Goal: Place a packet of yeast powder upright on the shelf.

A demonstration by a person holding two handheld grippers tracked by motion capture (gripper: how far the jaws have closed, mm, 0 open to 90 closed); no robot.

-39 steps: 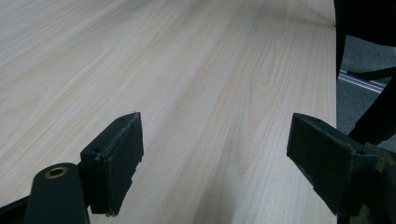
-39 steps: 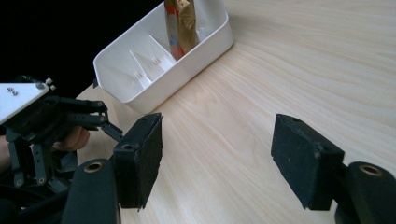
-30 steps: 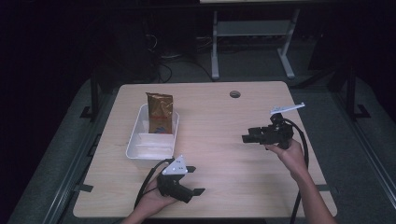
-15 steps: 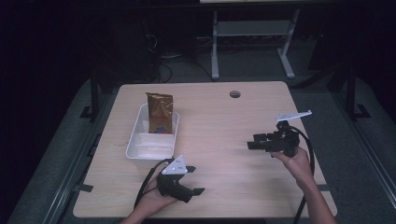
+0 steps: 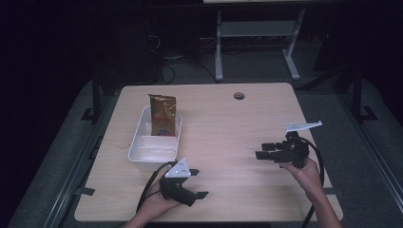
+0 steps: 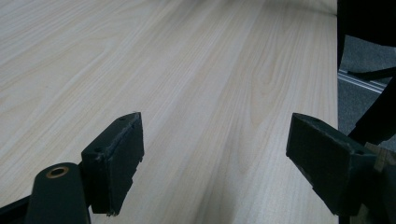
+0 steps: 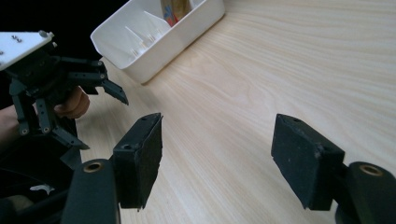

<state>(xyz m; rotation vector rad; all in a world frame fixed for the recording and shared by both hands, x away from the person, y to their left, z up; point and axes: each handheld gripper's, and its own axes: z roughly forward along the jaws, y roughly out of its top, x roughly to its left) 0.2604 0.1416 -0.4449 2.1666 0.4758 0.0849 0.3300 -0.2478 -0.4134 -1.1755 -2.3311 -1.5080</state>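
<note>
While both grippers' jaws stand open and empty, the light, crinkly snack bag point(image 5: 162, 115) upright in the white bin point(image 5: 138, 154) looks best pinched near its top seam.

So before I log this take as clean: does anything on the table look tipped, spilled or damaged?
Nothing stands out. The snack bag stands upright at the far end of the white bin, nothing has spilled onto the table, and both tools, left and right, are open and empty.

White bin point(image 5: 142, 151); brown-gold pouch point(image 5: 163, 114), red-blue print; pale wood-grain table point(image 5: 228, 123); black tongs point(image 5: 264, 150), grey plate.
</note>
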